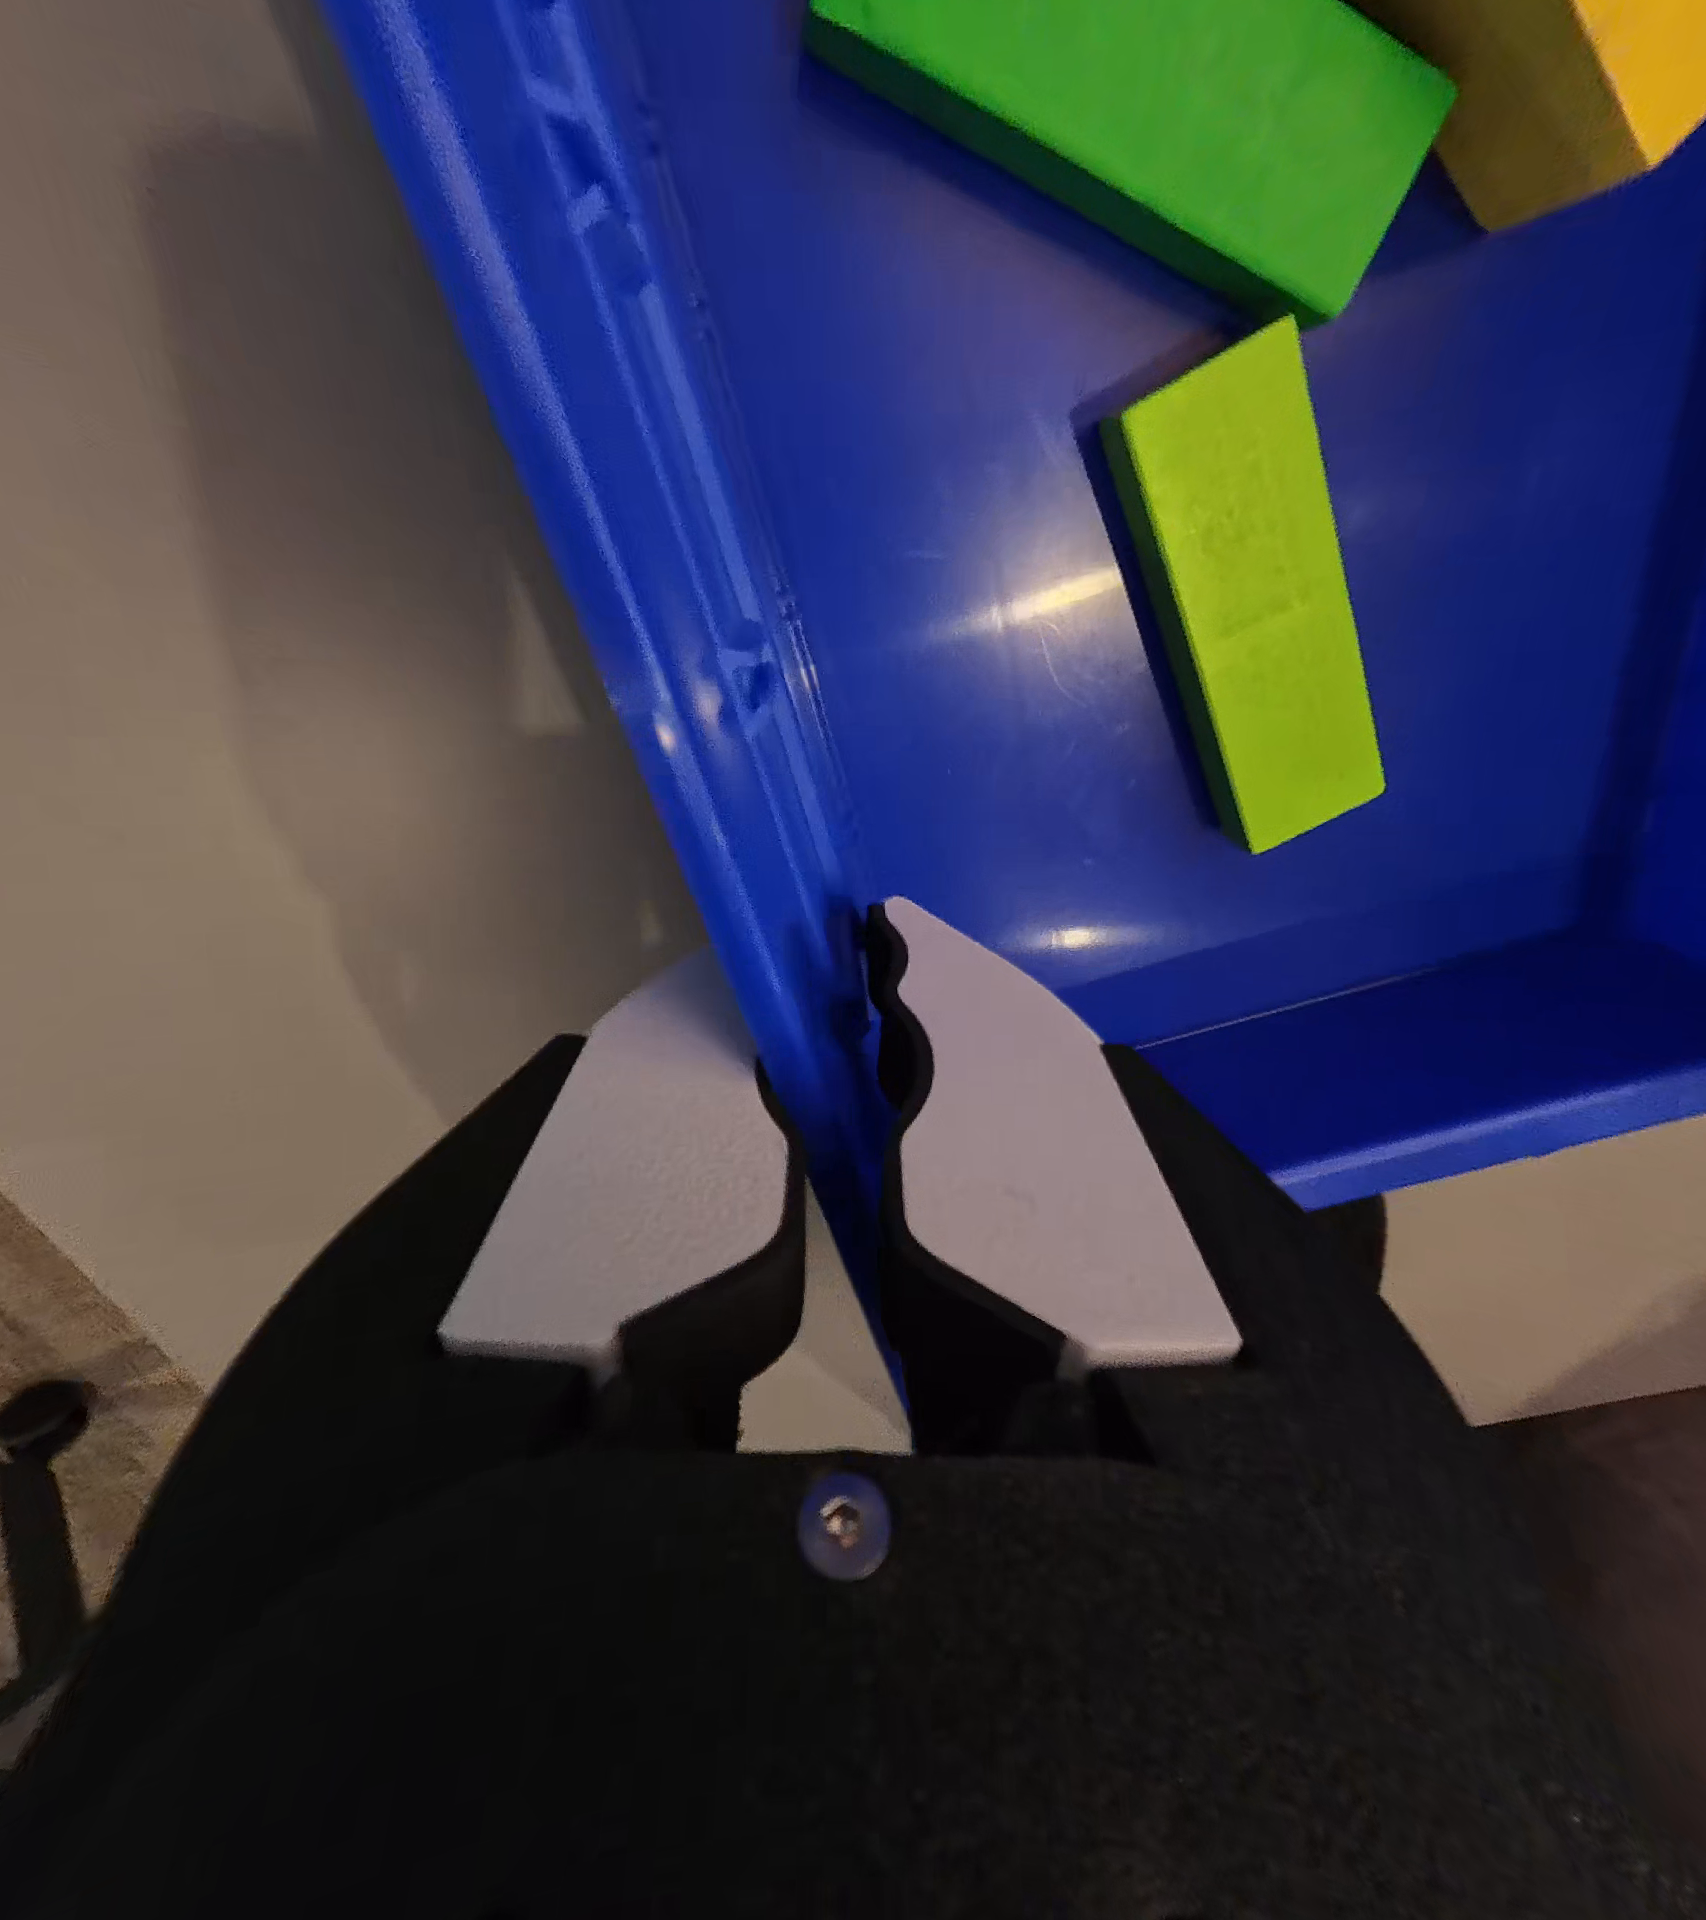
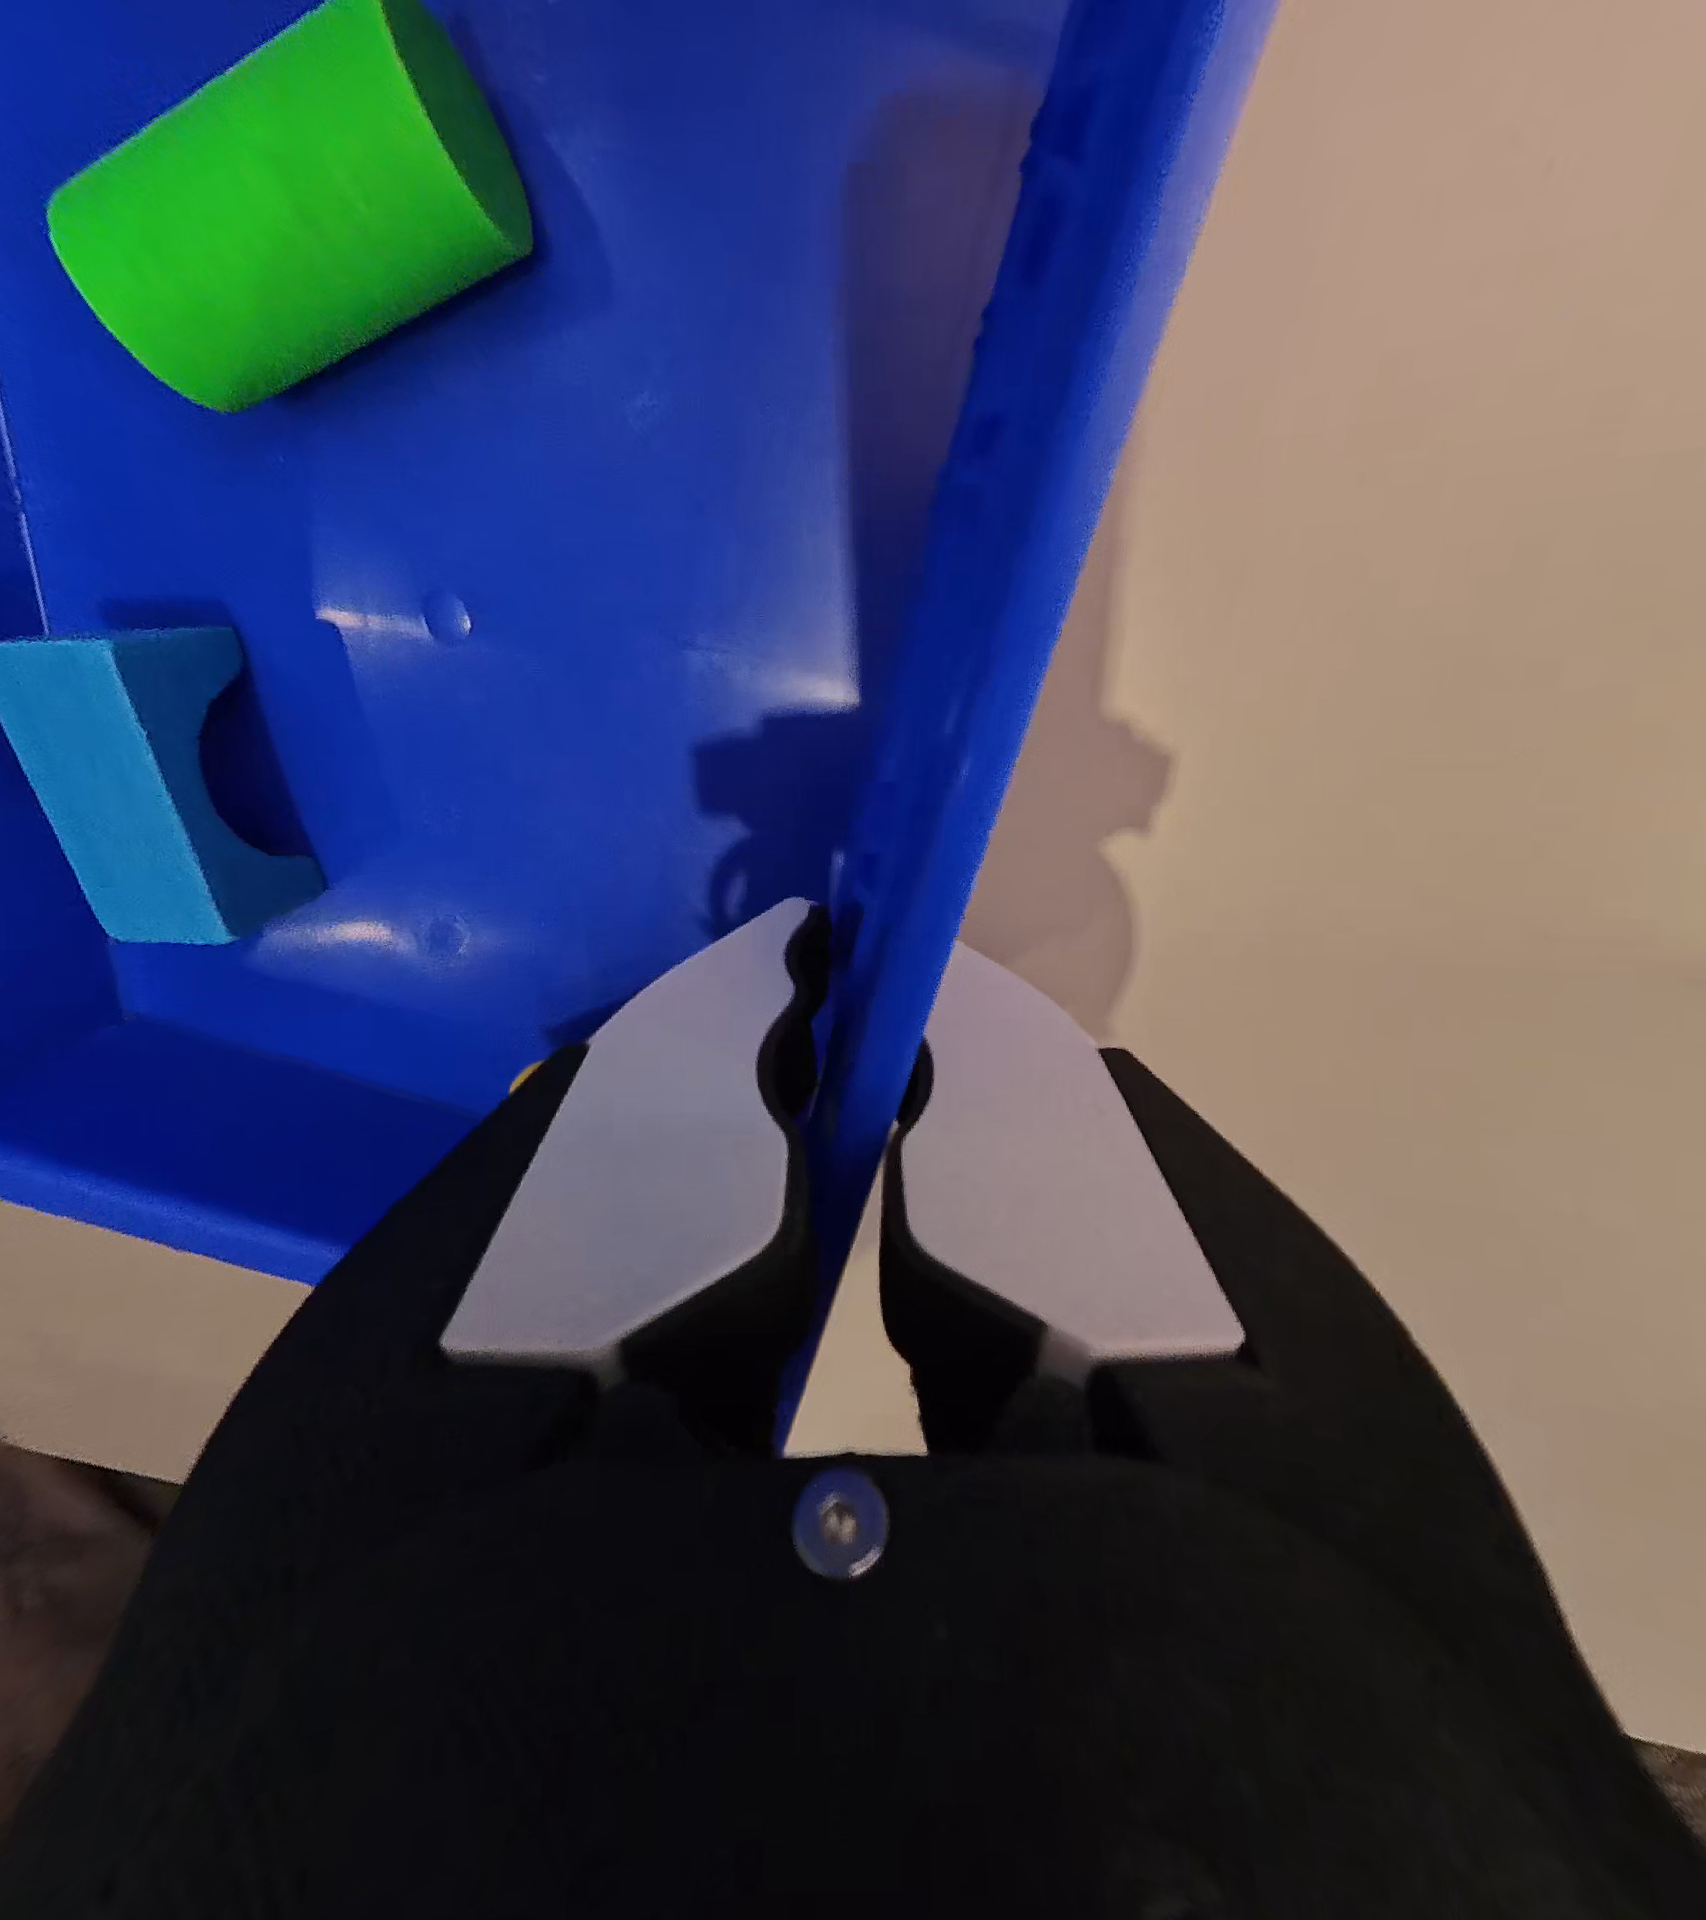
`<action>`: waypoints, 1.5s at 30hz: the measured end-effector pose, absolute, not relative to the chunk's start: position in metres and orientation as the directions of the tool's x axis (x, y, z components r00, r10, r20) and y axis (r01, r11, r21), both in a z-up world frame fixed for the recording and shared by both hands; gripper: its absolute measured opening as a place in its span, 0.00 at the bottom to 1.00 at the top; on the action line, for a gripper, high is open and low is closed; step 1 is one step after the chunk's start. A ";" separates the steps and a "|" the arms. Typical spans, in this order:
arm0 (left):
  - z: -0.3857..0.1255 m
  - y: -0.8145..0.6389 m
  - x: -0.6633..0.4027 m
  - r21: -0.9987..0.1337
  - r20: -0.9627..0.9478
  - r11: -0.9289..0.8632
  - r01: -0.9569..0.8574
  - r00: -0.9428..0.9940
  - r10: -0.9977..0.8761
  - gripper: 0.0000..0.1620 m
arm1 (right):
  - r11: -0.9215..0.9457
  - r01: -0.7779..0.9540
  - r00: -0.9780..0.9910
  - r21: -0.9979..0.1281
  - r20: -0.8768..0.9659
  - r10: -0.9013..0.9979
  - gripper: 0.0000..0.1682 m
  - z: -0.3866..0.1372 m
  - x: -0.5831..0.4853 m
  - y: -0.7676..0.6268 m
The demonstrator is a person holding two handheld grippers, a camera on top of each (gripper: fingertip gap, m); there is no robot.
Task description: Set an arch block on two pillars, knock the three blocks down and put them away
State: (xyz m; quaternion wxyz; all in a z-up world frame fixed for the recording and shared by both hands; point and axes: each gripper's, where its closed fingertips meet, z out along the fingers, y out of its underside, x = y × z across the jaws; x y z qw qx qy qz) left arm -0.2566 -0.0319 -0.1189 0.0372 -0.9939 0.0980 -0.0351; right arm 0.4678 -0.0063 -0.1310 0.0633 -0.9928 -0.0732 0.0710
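L+R wrist: fingers [image 1: 833, 997] on bin wall [image 1: 620, 520]

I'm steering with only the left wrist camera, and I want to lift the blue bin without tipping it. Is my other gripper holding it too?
Observer: Yes, the right gripper is shut on the right wall of the blue bin.
Operator: Is the arch block inside? I can't see it.
Observer: Yes, a blue arch block lies on the bin floor.
Operator: Anything else over there?
Observer: A green rounded block lies farther in, apart from the arch.
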 end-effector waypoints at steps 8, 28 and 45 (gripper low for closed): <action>-0.120 -0.018 -0.176 -0.076 0.069 -0.930 -0.358 0.929 -0.363 0.08 | -0.965 0.226 0.961 -0.136 -0.132 0.243 0.05 -0.131 0.395 0.011; -0.120 -0.029 -0.065 -0.080 0.031 -0.812 -0.578 0.813 -0.582 0.30 | -0.956 0.283 0.946 0.071 -0.187 0.266 0.10 -0.140 0.329 0.010; 0.020 0.007 -0.059 -0.754 0.370 -0.604 -0.258 0.594 -0.715 0.27 | -0.962 0.164 0.971 0.219 -0.206 0.118 0.03 -0.121 0.389 -0.007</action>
